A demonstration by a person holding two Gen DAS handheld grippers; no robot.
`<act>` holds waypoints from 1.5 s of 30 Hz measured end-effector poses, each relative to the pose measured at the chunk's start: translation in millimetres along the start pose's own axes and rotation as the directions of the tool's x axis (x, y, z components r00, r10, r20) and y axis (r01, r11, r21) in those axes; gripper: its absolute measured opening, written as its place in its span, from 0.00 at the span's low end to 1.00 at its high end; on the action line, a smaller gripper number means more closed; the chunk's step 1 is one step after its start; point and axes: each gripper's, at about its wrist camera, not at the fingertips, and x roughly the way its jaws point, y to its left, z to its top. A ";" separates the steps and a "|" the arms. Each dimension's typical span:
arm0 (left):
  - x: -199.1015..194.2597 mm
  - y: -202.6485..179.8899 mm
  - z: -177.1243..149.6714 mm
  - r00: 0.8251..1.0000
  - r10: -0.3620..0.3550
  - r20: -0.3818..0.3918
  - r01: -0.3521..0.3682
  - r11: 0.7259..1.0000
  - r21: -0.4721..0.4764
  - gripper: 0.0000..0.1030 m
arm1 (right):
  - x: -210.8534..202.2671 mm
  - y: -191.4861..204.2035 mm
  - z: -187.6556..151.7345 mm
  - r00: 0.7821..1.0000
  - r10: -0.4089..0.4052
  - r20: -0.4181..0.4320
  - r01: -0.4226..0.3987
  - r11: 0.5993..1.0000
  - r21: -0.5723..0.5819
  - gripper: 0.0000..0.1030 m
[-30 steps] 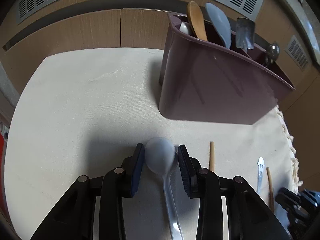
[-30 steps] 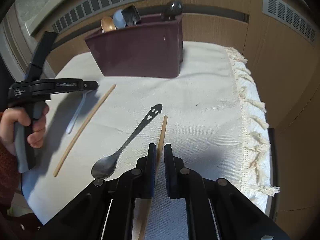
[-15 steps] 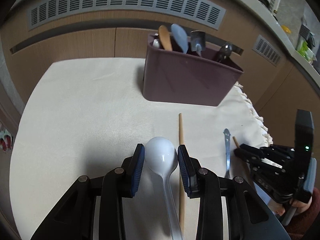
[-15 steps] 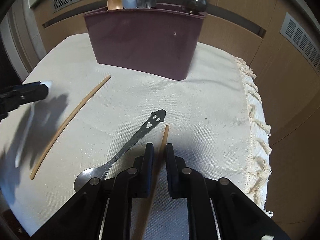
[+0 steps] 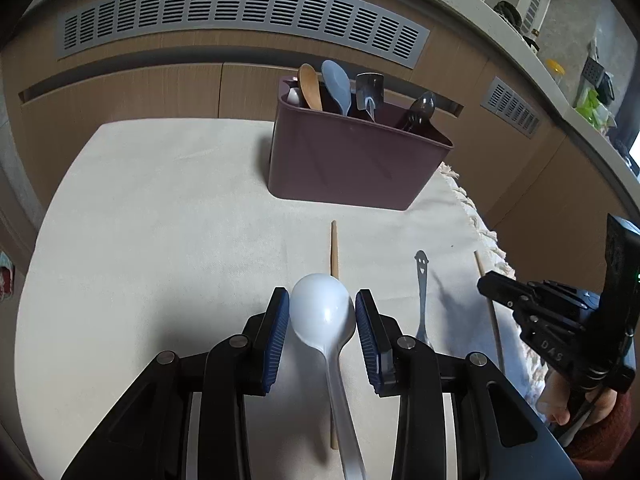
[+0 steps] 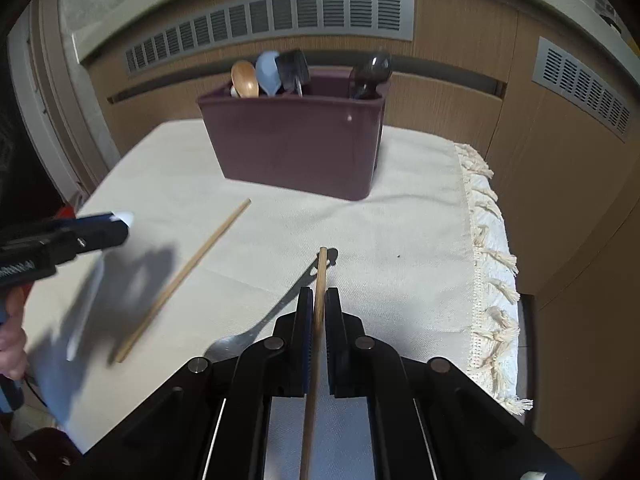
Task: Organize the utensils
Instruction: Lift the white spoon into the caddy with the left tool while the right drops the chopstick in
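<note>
My left gripper [image 5: 322, 312] is shut on a white plastic spoon [image 5: 322, 314] and holds it above the cloth; it shows at the left of the right wrist view [image 6: 116, 222]. My right gripper [image 6: 319, 300] is shut on a wooden chopstick [image 6: 318, 308], lifted off the cloth; this gripper also shows in the left wrist view [image 5: 486, 284]. A second chopstick [image 6: 188, 272] and a metal smiley-handled spoon [image 5: 421, 292] lie on the cloth. The maroon utensil holder [image 6: 296, 148] stands at the back with several utensils in it.
The cream cloth [image 6: 416, 240] covers the table, with a fringed edge [image 6: 488, 248] at the right. Wooden panels with grey vents [image 5: 240, 20] rise behind the holder.
Both grippers have risen and pulled back. The right gripper has lifted its chopstick off the cloth. The left gripper has raised the white spoon and the holder looks farther away.
</note>
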 end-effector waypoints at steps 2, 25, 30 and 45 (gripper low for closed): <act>-1.2 1.0 -1.4 1.000 -0.009 -0.003 0.009 1.000 -0.011 0.34 | -6.4 -1.3 0.6 1.000 0.009 0.018 -0.009 1.000 0.009 0.04; -59.0 -22.1 12.2 0.973 -0.069 0.219 0.063 0.997 0.037 0.34 | -78.9 -1.8 15.9 0.974 0.004 0.225 -0.016 0.999 0.049 0.04; -101.8 -41.9 67.9 0.894 -0.124 0.431 0.082 0.990 0.115 0.34 | -112.5 -2.6 61.1 0.937 -0.005 0.350 -0.007 0.999 0.032 0.04; -44.6 -29.0 175.7 0.621 -0.041 0.783 -0.022 0.997 0.070 0.34 | -109.6 -15.0 221.1 0.807 -0.041 0.589 0.032 0.999 0.026 0.04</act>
